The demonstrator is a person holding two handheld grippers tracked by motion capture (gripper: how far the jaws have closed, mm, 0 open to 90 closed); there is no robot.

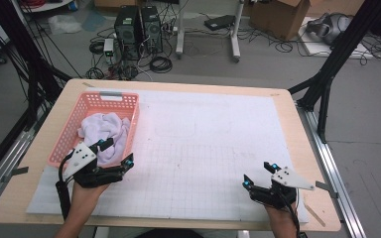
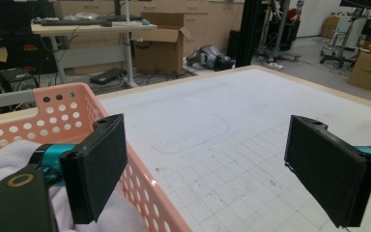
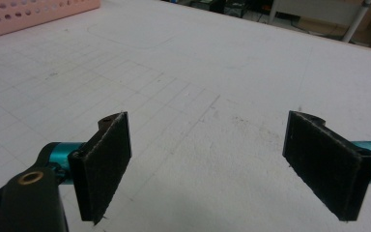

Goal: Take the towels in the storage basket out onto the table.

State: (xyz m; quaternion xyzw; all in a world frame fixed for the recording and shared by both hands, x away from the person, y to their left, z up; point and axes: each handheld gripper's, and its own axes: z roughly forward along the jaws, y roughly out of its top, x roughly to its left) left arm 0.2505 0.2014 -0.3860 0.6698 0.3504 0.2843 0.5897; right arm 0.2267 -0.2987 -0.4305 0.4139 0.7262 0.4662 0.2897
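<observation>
A pink perforated basket (image 1: 125,101) sits on the table's left side with a white crumpled cloth (image 1: 104,131) inside. My left gripper (image 1: 115,151) hovers open at the basket's near right corner, one jaw over the cloth, the other outside the wall. In the left gripper view the basket wall (image 2: 140,179) runs between the jaws and the cloth (image 2: 9,154) lies at lower left; nothing is gripped. My right gripper (image 1: 258,174) stands open above the white gridded mat (image 1: 203,144) near the front right, with nothing between its fingers (image 3: 104,164).
The mat covers most of the wooden table (image 1: 287,106). The basket's side (image 3: 24,14) shows far off in the right gripper view. Black frame posts (image 1: 327,74) flank the table. Computers (image 1: 139,32), cables and cardboard boxes (image 1: 278,17) lie on the floor beyond.
</observation>
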